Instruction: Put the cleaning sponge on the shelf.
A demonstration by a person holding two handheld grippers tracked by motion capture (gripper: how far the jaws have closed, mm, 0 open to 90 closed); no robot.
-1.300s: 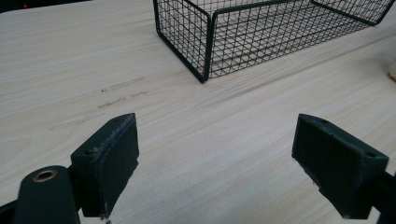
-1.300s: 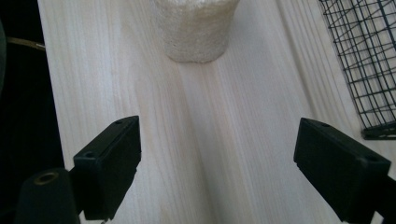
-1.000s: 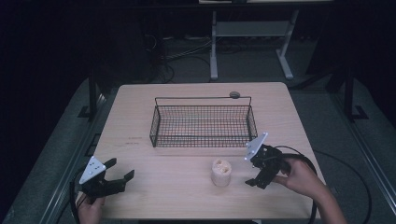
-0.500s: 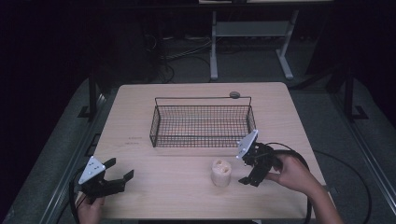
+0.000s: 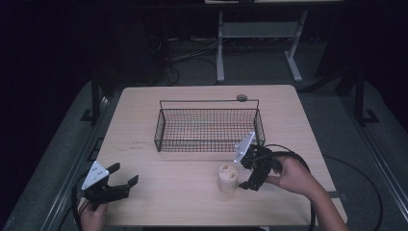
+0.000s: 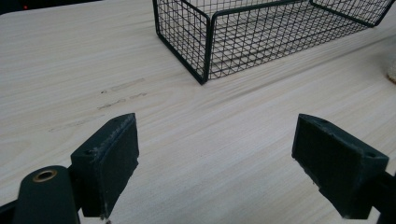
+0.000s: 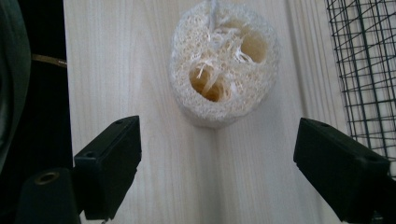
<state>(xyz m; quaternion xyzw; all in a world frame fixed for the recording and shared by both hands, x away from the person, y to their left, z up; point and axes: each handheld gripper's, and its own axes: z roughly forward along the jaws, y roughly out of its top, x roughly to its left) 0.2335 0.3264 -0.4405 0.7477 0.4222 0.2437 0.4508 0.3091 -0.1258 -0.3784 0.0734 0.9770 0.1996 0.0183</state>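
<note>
A pale loofah piece (image 5: 227, 177) stands upright on the wooden table, just in front of the black wire basket (image 5: 208, 126). In the right gripper view the loofah (image 7: 223, 63) shows its holed top just beyond the wide-apart jaws. My right gripper (image 5: 246, 171) is open, right beside the loofah and pointed at it from the right. My left gripper (image 5: 126, 180) rests open near the table's front left corner, nothing between its jaws. From the left gripper view, the basket's corner (image 6: 205, 46) lies ahead.
The table top (image 5: 144, 110) is light wood with faint marks left of the basket. A small round grey disc (image 5: 241, 97) lies behind the basket. A black cable (image 5: 298, 161) trails from the right gripper. Dark floor and a white stand lie beyond the far edge.
My right gripper has moved left and closer to the loofah, now right beside it. The left gripper has stayed put.
</note>
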